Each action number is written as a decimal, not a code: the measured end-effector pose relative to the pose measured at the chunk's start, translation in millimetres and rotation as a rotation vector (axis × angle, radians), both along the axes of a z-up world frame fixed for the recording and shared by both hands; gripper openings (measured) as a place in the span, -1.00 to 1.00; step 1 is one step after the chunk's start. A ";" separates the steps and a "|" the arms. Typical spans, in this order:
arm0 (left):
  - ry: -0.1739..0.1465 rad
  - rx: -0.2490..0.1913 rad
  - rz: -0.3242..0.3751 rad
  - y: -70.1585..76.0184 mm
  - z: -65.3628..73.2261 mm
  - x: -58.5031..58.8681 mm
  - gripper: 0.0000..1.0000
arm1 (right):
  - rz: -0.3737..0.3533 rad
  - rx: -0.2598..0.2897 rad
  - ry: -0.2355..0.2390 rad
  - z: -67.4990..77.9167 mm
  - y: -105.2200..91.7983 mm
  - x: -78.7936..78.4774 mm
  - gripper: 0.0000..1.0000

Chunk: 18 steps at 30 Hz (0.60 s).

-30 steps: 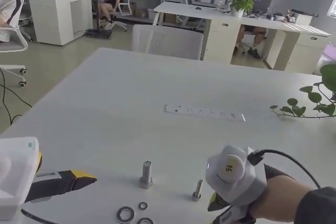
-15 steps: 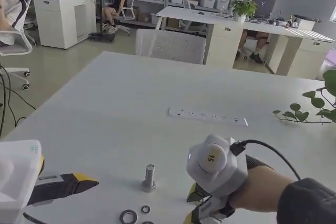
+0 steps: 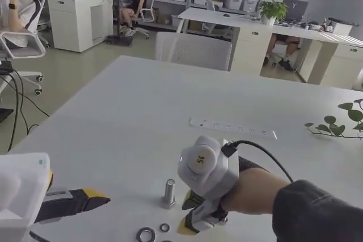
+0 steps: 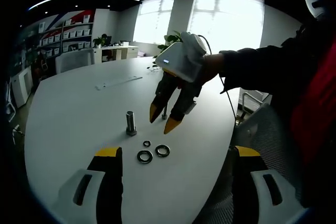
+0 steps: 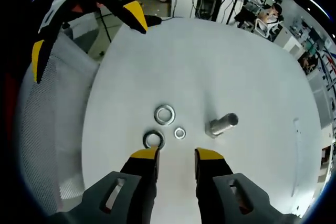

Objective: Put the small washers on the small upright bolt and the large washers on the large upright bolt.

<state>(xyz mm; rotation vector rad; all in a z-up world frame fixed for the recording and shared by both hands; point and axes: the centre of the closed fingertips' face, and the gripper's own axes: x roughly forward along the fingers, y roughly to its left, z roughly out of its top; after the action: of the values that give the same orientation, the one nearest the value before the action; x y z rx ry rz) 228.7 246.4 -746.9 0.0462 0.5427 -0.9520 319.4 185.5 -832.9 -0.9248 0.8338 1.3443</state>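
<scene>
Just beside the large bolt, the right claw hangs low over the desk, jaws a little apart and nothing in them. One small washer and two large washers lie flat near that bolt, none threaded yet. The small bolt stands near the large bolt, right behind the claw's tips, so a careless dip could topple it! The left claw sits well back from the large bolt, spread wide and empty. A flat washer may skate off under a pinch.
</scene>
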 end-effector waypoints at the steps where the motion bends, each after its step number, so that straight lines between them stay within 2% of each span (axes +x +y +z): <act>1: 0.001 -0.001 0.001 0.1 -0.1 0.1 0.72 | 0.002 -0.004 0.000 -2.6 1.4 0.8 -0.42; 13: 0.008 0.002 0.006 2.1 -1.7 1.2 0.72 | -0.004 0.001 0.016 -19.2 19.8 3.1 -0.49; 18: 0.010 0.002 0.011 4.1 -2.1 1.7 0.72 | -0.005 -0.009 0.007 -26.0 22.8 6.1 -0.53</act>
<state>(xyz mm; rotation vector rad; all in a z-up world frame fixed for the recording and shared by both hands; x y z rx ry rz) 230.4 250.5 -749.0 0.0402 0.5523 -0.9417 325.5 208.3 -858.9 -0.9245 0.8474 1.3416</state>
